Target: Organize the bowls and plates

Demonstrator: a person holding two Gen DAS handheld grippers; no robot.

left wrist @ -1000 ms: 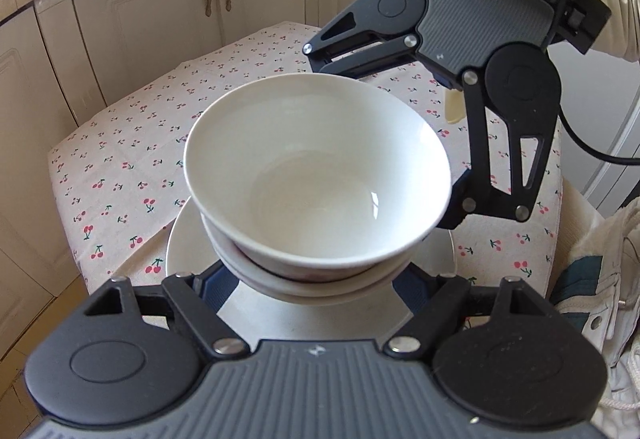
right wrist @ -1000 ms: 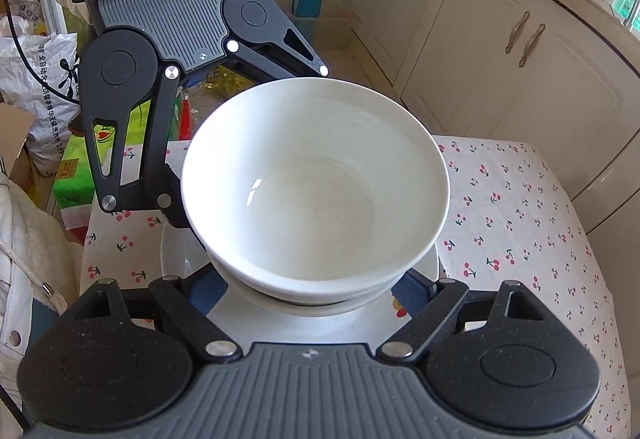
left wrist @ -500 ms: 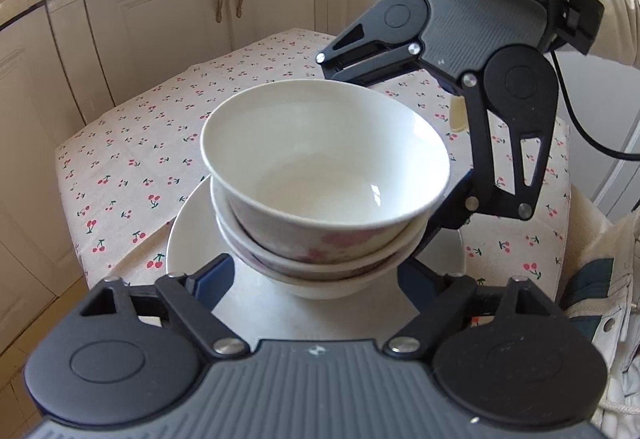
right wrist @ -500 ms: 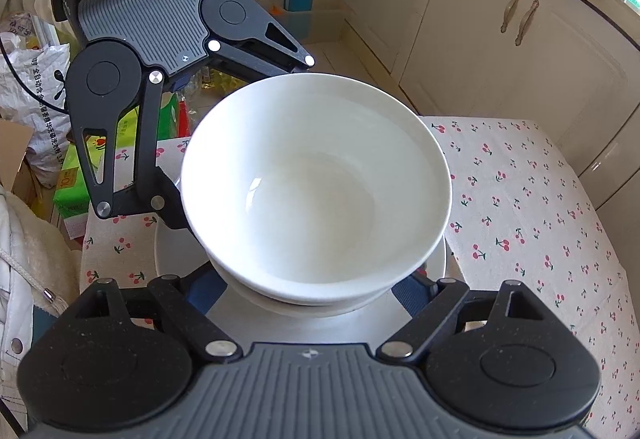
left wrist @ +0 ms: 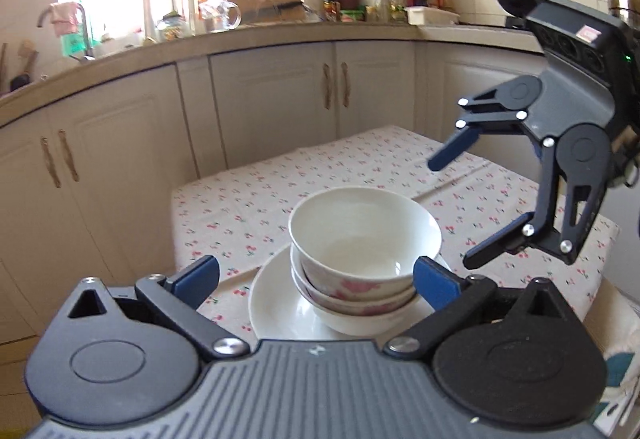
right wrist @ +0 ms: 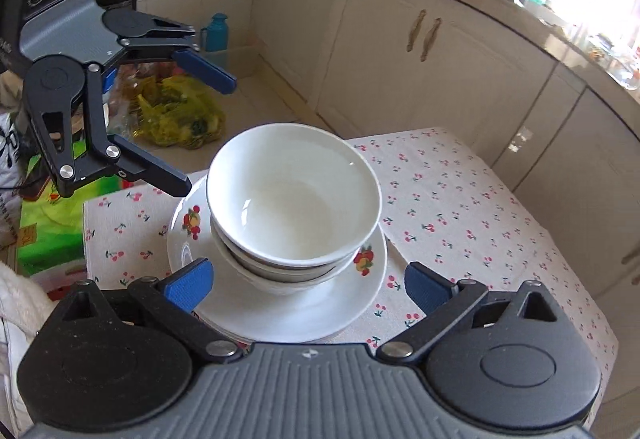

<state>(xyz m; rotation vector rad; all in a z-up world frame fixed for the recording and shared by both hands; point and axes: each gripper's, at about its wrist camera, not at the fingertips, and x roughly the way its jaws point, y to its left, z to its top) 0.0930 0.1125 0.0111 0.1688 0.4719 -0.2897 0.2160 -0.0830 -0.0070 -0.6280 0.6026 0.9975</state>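
A stack of nested white bowls [left wrist: 364,235] [right wrist: 292,199], pink flowers on their sides, sits on a white plate [left wrist: 276,303] [right wrist: 328,311] with fruit prints, near the edge of a table under a cherry-print cloth [left wrist: 320,167] [right wrist: 460,207]. My left gripper [left wrist: 316,279] [right wrist: 202,135] hovers on one side of the stack, jaws opening wide, blue pads clear of the bowls. Opposite it my right gripper [right wrist: 308,283] [left wrist: 456,211] is also opening, with nothing pressed between its fingers. Both are raised above and back from the stack.
Cream cabinets [left wrist: 280,107] [right wrist: 420,79] wrap around the table under a cluttered counter [left wrist: 280,19]. On the floor beyond the table's near edge lie a yellow bag [right wrist: 180,119], a green box [right wrist: 44,231] and a teal flask [right wrist: 216,33]. White fabric [right wrist: 16,303] hangs at the left.
Both grippers were closed around the top bowl. They have let it go onto the stack, opened wide, and pulled back and upward, so more of the kitchen shows.
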